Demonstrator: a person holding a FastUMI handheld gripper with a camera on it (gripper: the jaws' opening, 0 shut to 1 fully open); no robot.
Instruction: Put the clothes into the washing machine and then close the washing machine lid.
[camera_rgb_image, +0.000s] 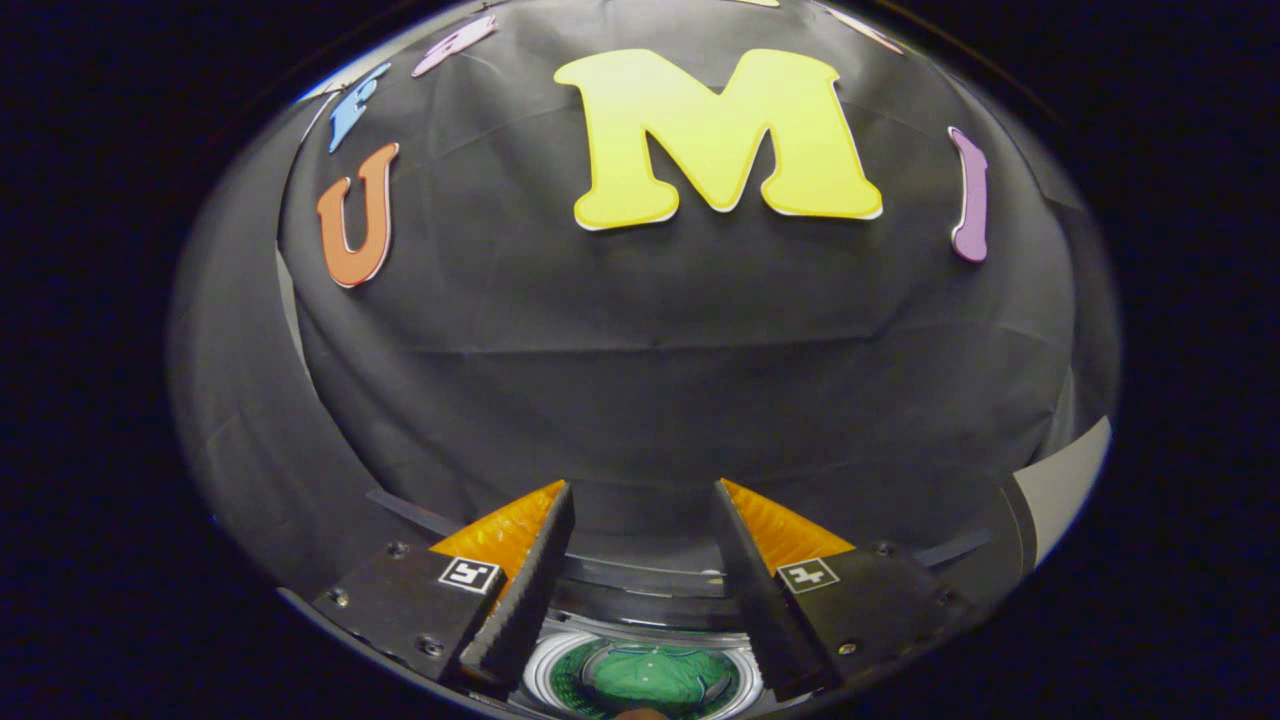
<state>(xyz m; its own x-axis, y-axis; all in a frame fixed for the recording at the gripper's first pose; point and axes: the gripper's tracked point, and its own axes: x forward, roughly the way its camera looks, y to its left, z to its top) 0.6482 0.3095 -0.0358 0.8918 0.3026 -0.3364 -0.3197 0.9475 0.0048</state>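
The gripper (640, 500) hangs above the washing machine (640, 640) with its two fingers spread apart and nothing held between them. The dark, ridged pads (520, 590) face each other across a clear gap. Through that gap, just below the fingertips, the machine's round white drum opening (545, 665) shows, and inside it lies a green garment (655, 675), bunched at the bottom of the tub. Beyond the drum, curved dark bands look like the machine's rear rim or its raised lid (640, 578), though which one is hard to tell. A pale panel (1070, 480) stands well off to the right of the washing machine.

With the clothes apparently already in the drum, closing the lid looks like the step left. The risk is in finding the lid: the gripper points mostly at the wall rather than down at the machine, so the open fingers could miss the lid's edge, or slip off it and let it drop hard.
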